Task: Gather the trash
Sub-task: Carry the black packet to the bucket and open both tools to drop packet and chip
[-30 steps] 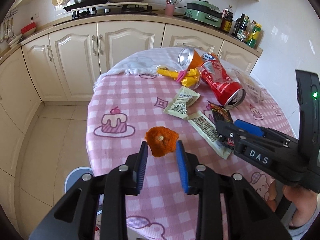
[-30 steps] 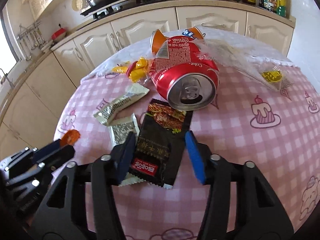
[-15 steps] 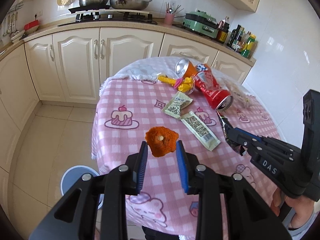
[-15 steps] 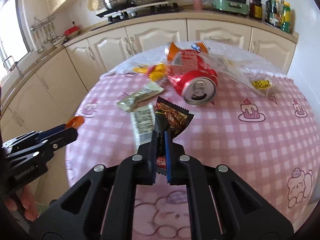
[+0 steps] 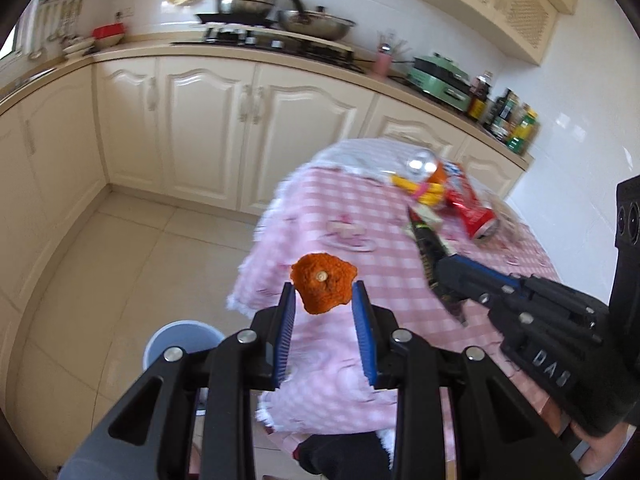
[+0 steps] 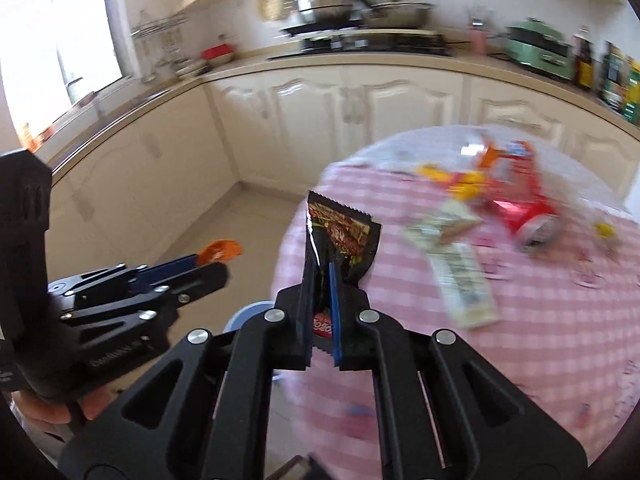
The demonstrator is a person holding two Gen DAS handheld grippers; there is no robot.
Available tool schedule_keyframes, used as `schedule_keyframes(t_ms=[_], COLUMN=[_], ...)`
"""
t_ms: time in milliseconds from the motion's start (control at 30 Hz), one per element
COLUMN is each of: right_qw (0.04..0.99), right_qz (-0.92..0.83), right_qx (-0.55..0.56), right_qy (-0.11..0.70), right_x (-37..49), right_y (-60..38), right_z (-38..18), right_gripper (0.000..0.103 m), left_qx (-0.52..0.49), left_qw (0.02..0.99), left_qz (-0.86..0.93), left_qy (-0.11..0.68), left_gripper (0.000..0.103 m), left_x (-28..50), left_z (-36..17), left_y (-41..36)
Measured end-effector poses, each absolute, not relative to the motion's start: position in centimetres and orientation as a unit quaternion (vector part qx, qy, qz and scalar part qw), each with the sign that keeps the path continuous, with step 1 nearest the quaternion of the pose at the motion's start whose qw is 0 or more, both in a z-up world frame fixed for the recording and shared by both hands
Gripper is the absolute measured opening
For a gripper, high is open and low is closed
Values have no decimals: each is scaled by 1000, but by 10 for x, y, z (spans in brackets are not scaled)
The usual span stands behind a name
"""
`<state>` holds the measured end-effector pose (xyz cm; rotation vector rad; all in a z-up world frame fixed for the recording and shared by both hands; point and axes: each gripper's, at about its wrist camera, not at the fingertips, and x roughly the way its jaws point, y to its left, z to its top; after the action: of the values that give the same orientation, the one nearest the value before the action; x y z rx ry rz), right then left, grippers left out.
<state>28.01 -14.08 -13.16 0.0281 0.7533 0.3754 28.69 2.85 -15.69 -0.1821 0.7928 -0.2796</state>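
Observation:
My left gripper (image 5: 322, 295) is shut on a piece of orange peel (image 5: 320, 280), held in the air past the table's left edge. My right gripper (image 6: 321, 270) is shut on a black snack wrapper (image 6: 344, 232), which stands up out of the pads. In the left wrist view the right gripper (image 5: 446, 276) and its black wrapper (image 5: 426, 240) hang over the pink checked tablecloth (image 5: 380, 248). The right wrist view shows the left gripper (image 6: 208, 266) with the peel (image 6: 220, 250) over the floor. A pale blue bin (image 5: 180, 340) stands on the floor below.
On the table lie a red can (image 6: 524, 208), pale wrappers (image 6: 464, 288), a yellow wrapper (image 5: 424, 192) and an orange can (image 5: 438, 172). Cream cabinets (image 5: 208, 128) line the back and left. A tiled floor (image 5: 120, 260) lies between them and the table.
The right gripper shut on the black wrapper and lifted it off the table. Both grippers swung left toward the table's edge, and the bin came into view below.

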Motion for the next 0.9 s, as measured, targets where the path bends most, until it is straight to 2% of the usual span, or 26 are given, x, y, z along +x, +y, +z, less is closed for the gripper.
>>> schedule_keyframes(t_ms=[400,733,867,900], right_qw=[866,845,842,842], right_qz=[274,267,264,263], right_qx=[-31,-43,-42,-41], right_qy=[418,462,468,470], right_x=[324,354,360,360], right_y=[-1,32,33,34], right_z=[-197,-253,-261,-263], right_gripper=[7,7,7,7], left_qx=[-149,-175,-190,-193], left_qw=[882,858,852,853], left_qz=[-30,-11,1,3], left_qy=[445,483,488,484], left_gripper=[28,29,51,52], left_x=[307,347,354,354], left_z=[-221,-275,-283,-284], left_y=[159,185,192,194])
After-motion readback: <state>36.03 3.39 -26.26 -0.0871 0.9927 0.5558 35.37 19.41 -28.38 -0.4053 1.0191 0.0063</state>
